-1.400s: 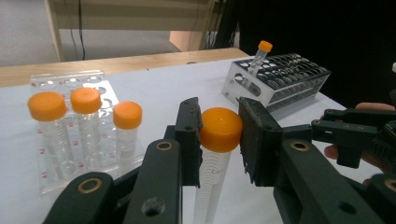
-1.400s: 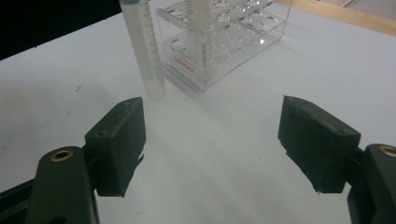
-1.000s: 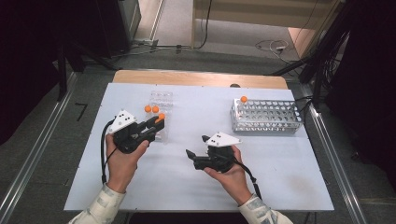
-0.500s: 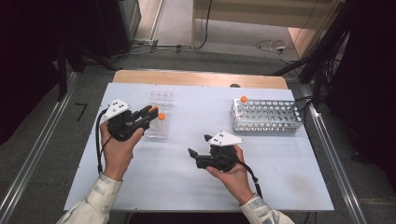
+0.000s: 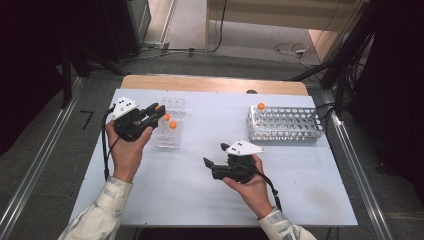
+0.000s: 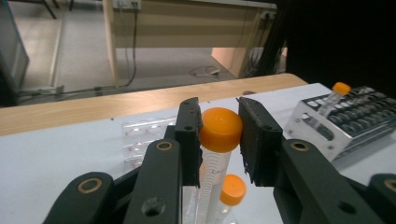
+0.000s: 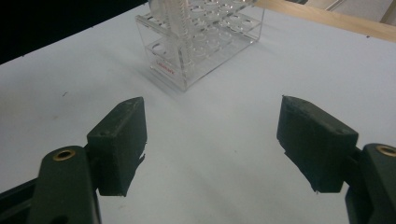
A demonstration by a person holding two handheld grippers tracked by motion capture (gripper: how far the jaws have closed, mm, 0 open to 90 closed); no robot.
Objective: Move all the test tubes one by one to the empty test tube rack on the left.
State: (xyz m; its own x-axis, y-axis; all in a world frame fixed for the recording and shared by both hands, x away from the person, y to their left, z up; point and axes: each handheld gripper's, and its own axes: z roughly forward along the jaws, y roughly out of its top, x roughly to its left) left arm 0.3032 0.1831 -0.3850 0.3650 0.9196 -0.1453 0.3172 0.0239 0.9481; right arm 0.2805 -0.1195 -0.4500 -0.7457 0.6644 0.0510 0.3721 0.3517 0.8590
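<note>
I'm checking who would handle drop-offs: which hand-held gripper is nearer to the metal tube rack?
Right. The right hand-held gripper sits open on the table in front of the metal tube rack; the left hand-held gripper is across the table, gripping an orange-capped tube.

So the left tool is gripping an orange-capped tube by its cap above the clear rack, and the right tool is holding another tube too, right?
Not quite. The left tool does grip the orange-capped tube by its cap above the clear rack, but the right tool holds nothing: the right gripper view shows its jaws wide apart over bare table.
</note>
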